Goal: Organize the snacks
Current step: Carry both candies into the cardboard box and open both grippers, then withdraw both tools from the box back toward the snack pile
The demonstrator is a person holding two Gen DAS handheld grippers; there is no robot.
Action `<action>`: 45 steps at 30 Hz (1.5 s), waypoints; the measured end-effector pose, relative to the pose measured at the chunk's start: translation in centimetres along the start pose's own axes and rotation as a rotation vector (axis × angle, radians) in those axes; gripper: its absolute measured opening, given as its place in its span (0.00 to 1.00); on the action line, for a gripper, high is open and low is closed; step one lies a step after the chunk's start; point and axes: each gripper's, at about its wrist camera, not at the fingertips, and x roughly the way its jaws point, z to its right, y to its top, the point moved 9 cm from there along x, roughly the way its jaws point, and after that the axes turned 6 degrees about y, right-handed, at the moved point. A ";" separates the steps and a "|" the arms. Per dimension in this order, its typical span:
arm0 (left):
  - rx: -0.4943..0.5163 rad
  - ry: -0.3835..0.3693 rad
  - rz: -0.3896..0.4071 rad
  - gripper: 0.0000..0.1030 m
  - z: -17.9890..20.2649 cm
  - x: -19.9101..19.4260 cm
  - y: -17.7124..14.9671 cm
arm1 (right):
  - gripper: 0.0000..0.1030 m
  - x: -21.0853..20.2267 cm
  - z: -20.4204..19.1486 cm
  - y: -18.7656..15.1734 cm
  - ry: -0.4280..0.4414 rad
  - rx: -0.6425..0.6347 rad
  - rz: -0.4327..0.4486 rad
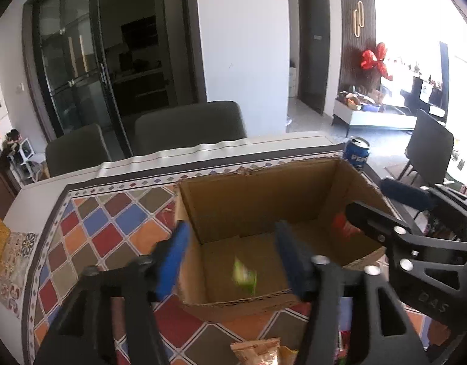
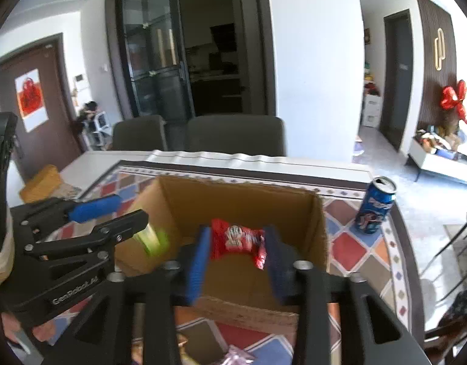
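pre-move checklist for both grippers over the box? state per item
1. Cardboard box upright and open on top: ok.
2. Left gripper open, nothing between its pads: ok. The green packet is blurred below it, inside the box.
3. Right gripper over the box opening: ok.
4. Red snack packet sits between the right pads; whether they clamp it or have let go: cannot tell.
5. Two grippers apart, no contact: ok, though close side by side.
6. Pepsi can upright on the tablecloth, outside the box and clear of both grippers: ok.
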 end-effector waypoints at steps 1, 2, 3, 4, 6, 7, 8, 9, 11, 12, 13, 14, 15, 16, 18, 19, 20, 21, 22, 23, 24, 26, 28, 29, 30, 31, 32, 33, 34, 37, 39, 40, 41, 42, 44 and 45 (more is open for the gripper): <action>-0.004 0.015 0.006 0.63 -0.2 -0.2 -0.2 | 0.56 -0.1 0.2 -0.1 -0.016 -0.001 0.007; -0.007 0.024 0.006 0.67 -0.5 -0.3 -0.2 | 0.57 -0.2 0.3 -0.1 -0.024 -0.003 0.010; -0.009 0.033 0.005 0.69 -0.6 -0.5 -0.4 | 0.57 -0.2 0.3 -0.3 -0.036 -0.011 0.009; -0.011 0.036 0.004 0.72 -0.7 -0.7 -0.5 | 0.57 -0.4 0.3 -0.4 -0.044 -0.018 0.006; -0.015 0.059 -0.001 0.79 -1.1 -1.4 -0.9 | 0.57 -0.7 0.2 -1.0 -0.055 -0.026 -0.002; -0.018 0.065 0.003 0.80 -1.3 -1.7 -1.0 | 0.57 -1.0 0.2 -1.1 -0.058 -0.029 -0.003; -0.021 0.076 0.011 0.83 -1.5 -2.4 -1.2 | 0.61 -1.1 0.3 -1.0 -0.060 -0.030 -0.003; -0.023 0.083 0.017 0.86 -1.6 -2.8 -1.2 | 0.64 -1.5 0.2 -1.2 -0.064 -0.031 0.001; -0.030 0.105 0.033 0.90 -1.9 -4.0 -1.5 | 0.66 -2.5 0.0 -1.5 -0.067 -0.034 0.011; -0.033 0.113 0.037 0.91 -2.0 -4.5 -1.6 | 0.66 -2.9 -0.1 -1.7 -0.070 -0.039 0.013; -0.036 0.118 0.043 0.92 -2.2 -5.1 -1.8 | 0.66 -3.0 -0.1 -1.6 -0.073 -0.042 0.012; -0.038 0.121 0.046 0.93 -2.2 -5.7 -2.0 | 0.66 -3.6 -0.2 -1.8 -0.074 -0.041 0.012; -0.038 0.125 0.049 0.94 -2.3 -6.2 -2.1 | 0.68 -3.9 -0.3 -1.9 -0.070 -0.040 0.012; -0.036 0.132 0.055 0.94 -2.3 -6.9 -2.3 | 0.68 -4.2 -0.4 -2.1 -0.068 -0.038 0.011; -0.031 0.146 0.064 0.95 -2.4 -7.9 -2.6 | 0.70 -5.1 -0.5 -2.4 -0.067 -0.033 0.012; -0.029 0.149 0.068 0.95 -2.3 -8.4 -2.7 | 0.70 -5.5 -0.7 -2.7 -0.066 -0.034 0.012; -0.029 0.149 0.071 0.95 -2.3 -8.9 -2.9 | 0.71 -5.8 -0.9 -2.8 -0.066 -0.036 0.012; -0.030 0.147 0.076 0.96 -2.2 -9.4 -3.1 | 0.71 -6.3 -1.1 -3.1 -0.067 -0.040 0.009; -0.033 0.145 0.081 0.96 -2.2 -9.9 -3.4 | 0.71 -6.6 -1.2 -3.2 -0.066 -0.041 0.010; -0.034 0.144 0.083 0.97 -2.3 -10.3 -3.6 | 0.71 -7.1 -1.4 -3.5 -0.060 -0.041 0.014; -0.037 0.143 0.084 0.97 -2.3 -10.7 -4.0 | 0.71 -7.4 -1.6 -3.7 -0.057 -0.042 0.014; -0.044 0.140 0.082 0.97 -2.4 -11.3 -4.6 | 0.71 -7.9 -2.0 -4.1 -0.047 -0.046 0.011; -0.054 0.135 0.075 0.97 -2.3 -11.7 -5.2 | 0.71 -8.6 -2.6 -4.8 -0.043 -0.054 0.008; -0.062 0.132 0.070 0.97 -2.3 -11.9 -5.6 | 0.72 -8.9 -2.8 -5.1 -0.044 -0.057 0.006; -0.070 0.128 0.062 0.97 -2.3 -12.0 -6.0 | 0.73 -9.1 -3.0 -5.5 -0.045 -0.061 0.003; -0.076 0.124 0.055 0.97 -2.3 -12.1 -6.3 | 0.74 -9.3 -3.2 -5.7 -0.048 -0.063 0.001; -0.085 0.118 0.044 0.97 -2.2 -12.2 -6.9 | 0.74 -9.5 -3.5 -6.1 -0.049 -0.066 -0.002; -0.093 0.112 0.034 0.97 -2.2 -12.2 -7.4 | 0.74 -9.6 -3.6 -6.4 -0.048 -0.068 -0.004; -0.097 0.109 0.027 0.97 -2.2 -12.2 -7.9 | 0.74 -9.7 -3.8 -6.7 -0.047 -0.071 -0.007; -0.099 0.109 0.005 0.97 -2.2 -12.4 -9.5 | 0.74 -10.0 -4.5 -7.6 -0.029 -0.073 -0.023; -0.100 0.107 -0.009 0.97 -2.1 -12.4 -10.4 | 0.74 -10.0 -4.7 -8.5 -0.020 -0.074 -0.039; -0.101 0.108 -0.020 0.97 -2.1 -12.4 -10.9 | 0.74 -10.0 -4.8 -8.8 -0.016 -0.077 -0.047; -0.102 0.109 -0.027 0.97 -2.1 -12.4 -11.3 | 0.74 -9.9 -5.0 -9.3 -0.014 -0.081 -0.055; -0.102 0.109 -0.035 0.97 -2.0 -12.3 -11.8 | 0.74 -9.8 -5.1 -9.7 -0.014 -0.085 -0.064; -0.102 0.111 -0.051 0.97 -2.0 -12.2 -12.5 | 0.74 -9.8 -5.2 -10.5 -0.017 -0.088 -0.080; -0.102 0.110 -0.060 0.97 -1.9 -12.1 -13.0 | 0.74 -9.8 -5.2 -10.9 -0.018 -0.085 -0.090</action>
